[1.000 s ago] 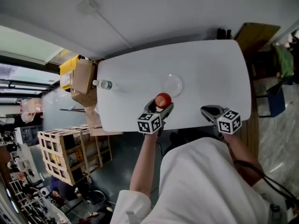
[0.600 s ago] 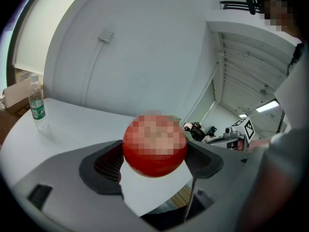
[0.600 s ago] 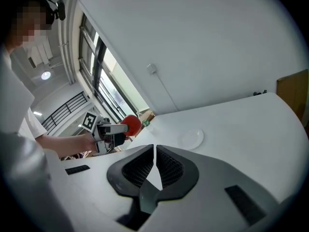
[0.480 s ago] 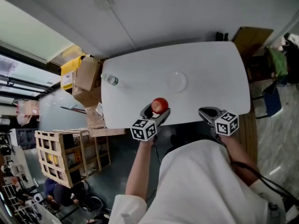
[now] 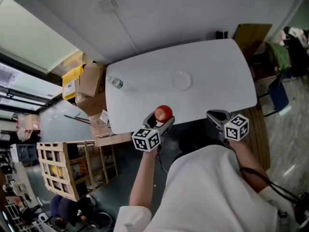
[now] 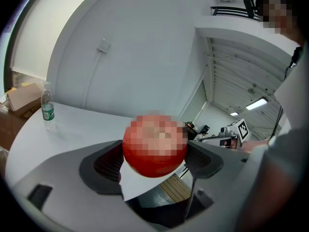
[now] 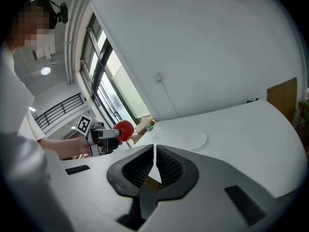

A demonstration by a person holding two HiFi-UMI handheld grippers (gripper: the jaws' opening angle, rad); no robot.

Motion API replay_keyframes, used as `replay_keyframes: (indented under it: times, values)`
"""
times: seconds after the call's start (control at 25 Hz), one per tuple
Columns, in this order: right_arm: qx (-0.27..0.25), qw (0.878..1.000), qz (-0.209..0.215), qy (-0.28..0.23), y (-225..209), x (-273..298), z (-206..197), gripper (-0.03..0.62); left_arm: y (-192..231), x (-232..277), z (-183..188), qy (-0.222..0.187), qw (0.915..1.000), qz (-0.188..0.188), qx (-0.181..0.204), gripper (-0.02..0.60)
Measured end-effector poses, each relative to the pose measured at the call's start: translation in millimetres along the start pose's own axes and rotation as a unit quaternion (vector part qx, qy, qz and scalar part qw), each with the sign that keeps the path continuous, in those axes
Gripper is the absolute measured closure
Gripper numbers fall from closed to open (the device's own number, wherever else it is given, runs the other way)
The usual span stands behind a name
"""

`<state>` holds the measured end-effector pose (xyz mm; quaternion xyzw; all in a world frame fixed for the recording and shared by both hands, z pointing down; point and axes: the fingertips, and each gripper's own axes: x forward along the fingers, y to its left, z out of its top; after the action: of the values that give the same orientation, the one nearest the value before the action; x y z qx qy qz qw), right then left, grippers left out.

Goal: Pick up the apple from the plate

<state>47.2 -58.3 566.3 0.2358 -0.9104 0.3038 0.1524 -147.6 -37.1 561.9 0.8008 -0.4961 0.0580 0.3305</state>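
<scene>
The red apple [image 5: 163, 113] sits between the jaws of my left gripper [image 5: 161, 118], which is shut on it and holds it in the air over the near edge of the white table [image 5: 212, 66]. In the left gripper view the apple [image 6: 154, 149] fills the gap between the dark pads [image 6: 107, 164]. The clear plate [image 5: 181, 80] lies bare in the middle of the table, well beyond the apple. My right gripper [image 5: 216, 117] hangs at the table's near right edge, its jaws [image 7: 154, 166] shut with nothing between them. From the right gripper view the apple [image 7: 124, 129] and plate [image 7: 195, 140] both show.
A clear water bottle [image 5: 115, 82] lies at the table's left end and stands out in the left gripper view [image 6: 47, 107]. Cardboard boxes [image 5: 90, 79] and a wooden crate [image 5: 72, 166] stand left of the table. A brown board [image 5: 248, 35] leans at the far right corner.
My left gripper has drawn back from the plate toward the table's near edge and risen with the apple in it. The right gripper has also pulled back slightly.
</scene>
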Motion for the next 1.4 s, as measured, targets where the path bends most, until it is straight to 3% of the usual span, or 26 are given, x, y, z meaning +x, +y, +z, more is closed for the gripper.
replay_keyframes:
  times: [0.4, 0.72, 1.4]
  values:
    - [0.000, 1.000, -0.014, -0.027, 9, -29, -14, 0.554, -28, -16, -17, 0.001, 0.9999, -0.012, 0.006, 0.189]
    - [-0.013, 1.000, 0.010, -0.027, -4, -41, -1, 0.556, -49, -12, -15, -0.029, 0.9995, 0.007, -0.012, 0.189]
    - [-0.033, 0.998, 0.040, -0.021, -34, -46, 23, 0.556, -63, 15, -5, -0.044, 0.9979, 0.040, -0.026, 0.189]
